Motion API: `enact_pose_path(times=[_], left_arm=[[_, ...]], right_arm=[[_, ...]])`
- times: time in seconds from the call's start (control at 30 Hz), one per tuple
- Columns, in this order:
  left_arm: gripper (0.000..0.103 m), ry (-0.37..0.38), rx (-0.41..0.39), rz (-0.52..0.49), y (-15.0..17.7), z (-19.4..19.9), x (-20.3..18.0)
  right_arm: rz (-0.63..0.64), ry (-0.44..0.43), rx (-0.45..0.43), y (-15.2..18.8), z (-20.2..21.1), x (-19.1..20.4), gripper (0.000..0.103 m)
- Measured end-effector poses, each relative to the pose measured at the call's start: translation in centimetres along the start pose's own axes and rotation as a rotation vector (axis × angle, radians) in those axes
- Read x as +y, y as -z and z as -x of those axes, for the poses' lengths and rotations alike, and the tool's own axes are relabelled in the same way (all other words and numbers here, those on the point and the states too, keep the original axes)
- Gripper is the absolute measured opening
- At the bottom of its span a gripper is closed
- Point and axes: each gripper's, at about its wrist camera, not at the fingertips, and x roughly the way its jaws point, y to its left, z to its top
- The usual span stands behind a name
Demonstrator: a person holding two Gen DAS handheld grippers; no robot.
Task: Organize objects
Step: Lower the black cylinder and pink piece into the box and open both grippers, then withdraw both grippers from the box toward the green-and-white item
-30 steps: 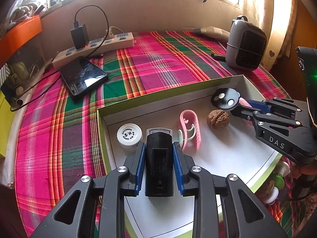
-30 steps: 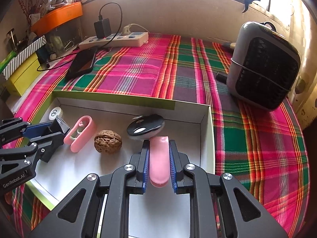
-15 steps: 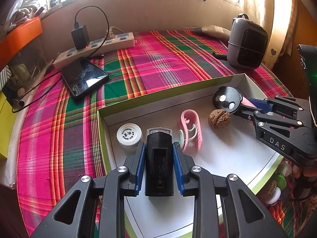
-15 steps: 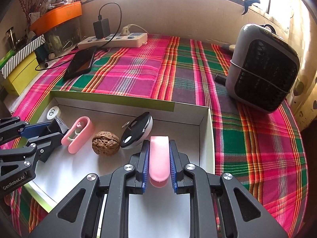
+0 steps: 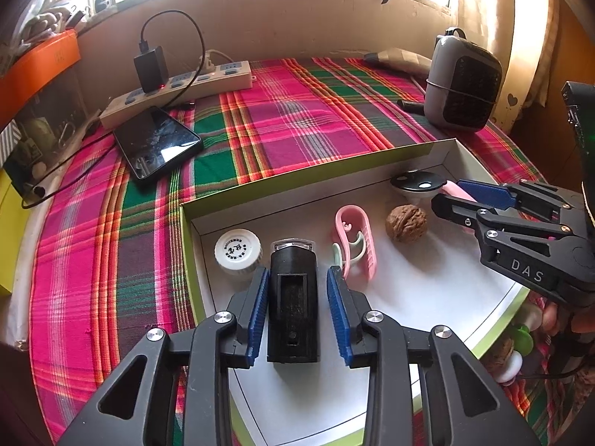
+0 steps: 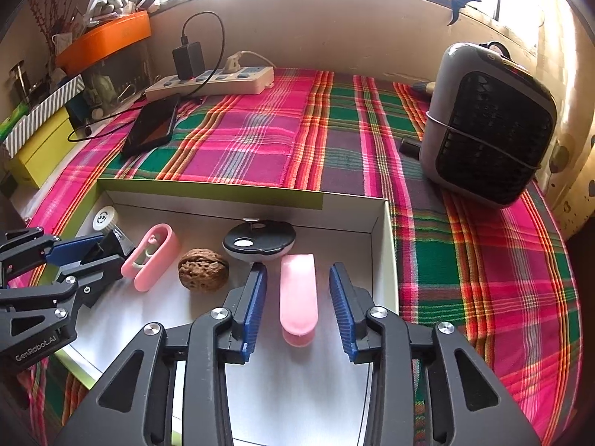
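Note:
A shallow white box with a green rim (image 5: 297, 180) (image 6: 208, 187) lies on the plaid cloth. In it are a white cap (image 5: 237, 251) (image 6: 104, 218), a black rectangular block (image 5: 293, 304), a pink clip (image 5: 353, 238) (image 6: 154, 256), a walnut (image 5: 406, 217) (image 6: 203, 269), a black-and-white round piece (image 5: 418, 183) (image 6: 260, 241) and a pink handle (image 6: 298, 295). My left gripper (image 5: 297, 278) is open, its pads just apart from the block's sides. My right gripper (image 6: 298, 282) is open, with the pink handle lying on the box floor between its fingers.
A phone (image 5: 158, 141) and a power strip with a charger (image 5: 178, 87) lie at the back left. A grey heater (image 6: 491, 122) stands at the back right. More small objects (image 5: 520, 342) lie outside the box's near right edge. An orange tray and a yellow box (image 6: 41, 145) sit far left.
Both grippers have opened: the left let go of the black block, the right let go of the pink handle. The round piece has dropped flat onto the box floor.

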Motion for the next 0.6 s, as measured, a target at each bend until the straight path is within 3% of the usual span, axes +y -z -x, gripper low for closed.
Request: enact_pose_path(times=[0.3, 0.4, 0.6], left_arm=[[0.036, 0.004, -0.024, 0.015, 0.4, 1.1, -0.1], [0.037, 0.004, -0.034, 0.028, 0.6, 1.6, -0.1], [0.037, 0.002, -0.066, 0.037, 1.2, 3.1, -0.6]], right_arm=[[-0.036, -0.006, -0.018, 0.3, 0.8, -0.5, 0.038], [-0.045, -0.025, -0.028, 0.4, 1.3, -0.5, 0.051], [-0.046, -0.023, -0.045, 0.7, 2.4, -0.2, 0.052]])
